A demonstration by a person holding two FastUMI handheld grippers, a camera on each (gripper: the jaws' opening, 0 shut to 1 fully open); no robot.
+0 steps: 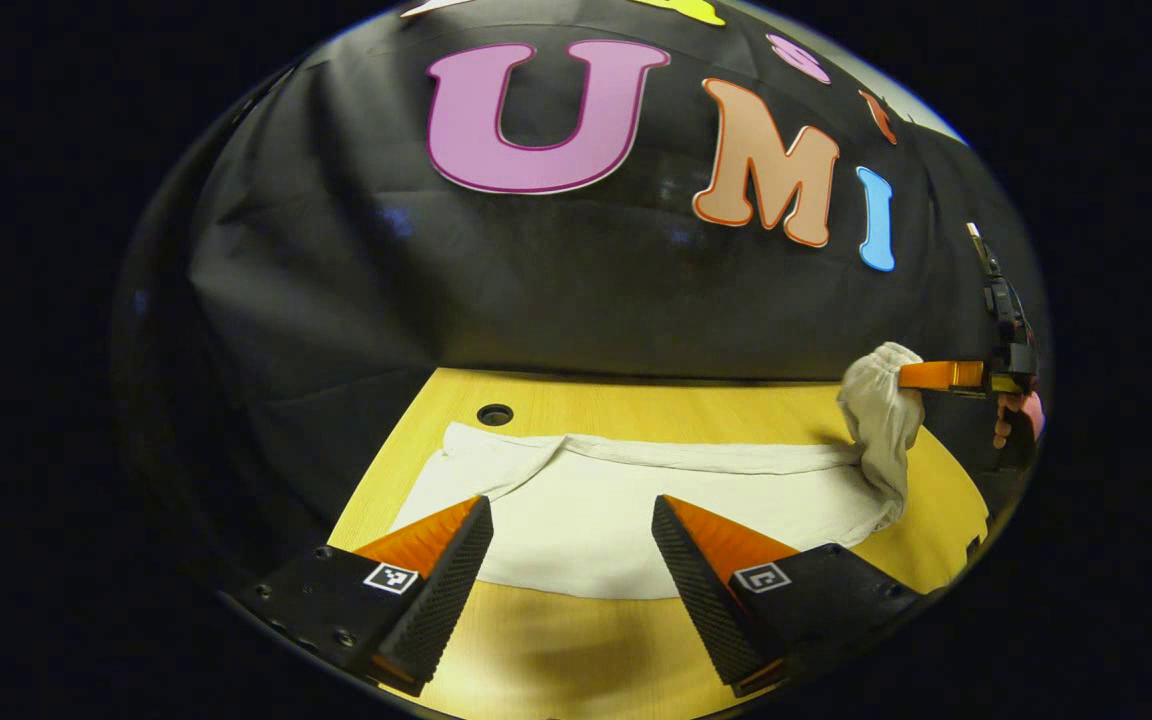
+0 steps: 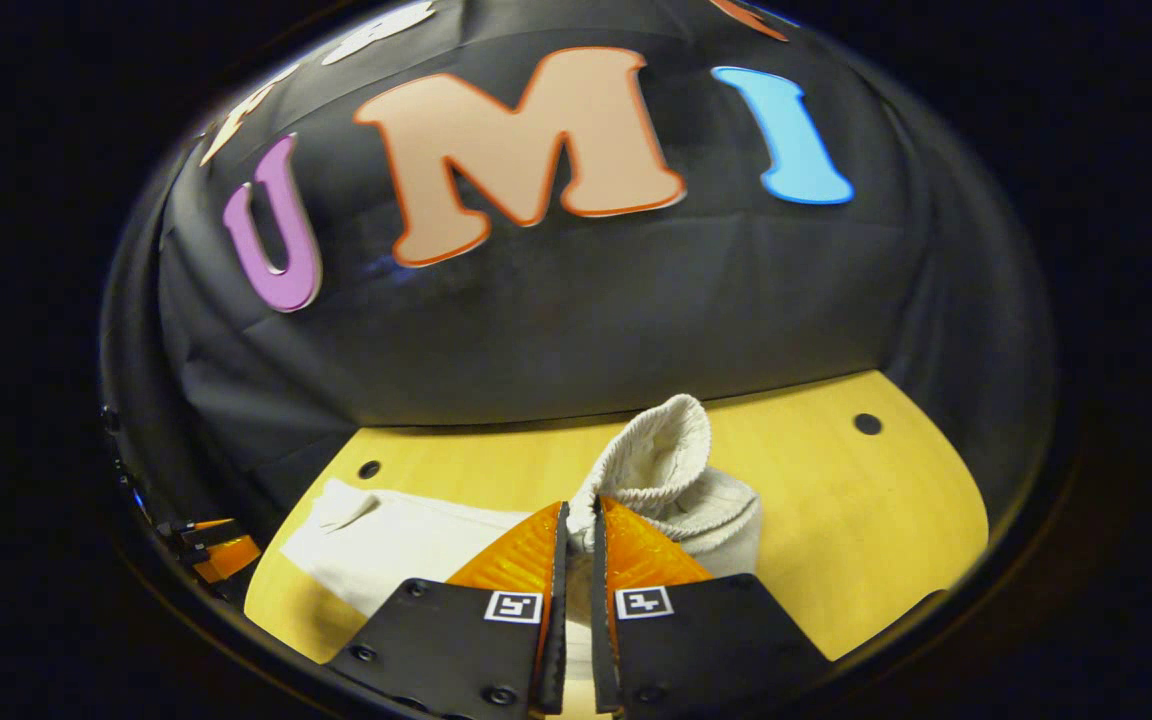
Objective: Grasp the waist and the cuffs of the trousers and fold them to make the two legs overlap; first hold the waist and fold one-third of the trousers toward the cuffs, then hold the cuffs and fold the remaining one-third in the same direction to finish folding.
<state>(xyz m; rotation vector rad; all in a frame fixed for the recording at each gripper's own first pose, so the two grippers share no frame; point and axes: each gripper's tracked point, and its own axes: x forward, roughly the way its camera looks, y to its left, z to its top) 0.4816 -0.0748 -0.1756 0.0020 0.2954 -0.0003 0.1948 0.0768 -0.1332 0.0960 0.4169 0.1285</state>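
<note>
White trousers (image 1: 636, 510) lie flat along the far half of a yellow wooden worktop (image 2: 876, 520), near its back edge. At the worktop's right end their ribbed elastic waist (image 2: 661, 450) is lifted clear of the surface, bunched and pinched in the right gripper (image 2: 576, 515), whose jaws are nearly closed on the fabric, probably to carry it over as a fold. The left gripper (image 1: 571, 520) hovers over the flat cloth near the front edge, jaws wide apart, holding nothing, seemingly poised to take hold.
</note>
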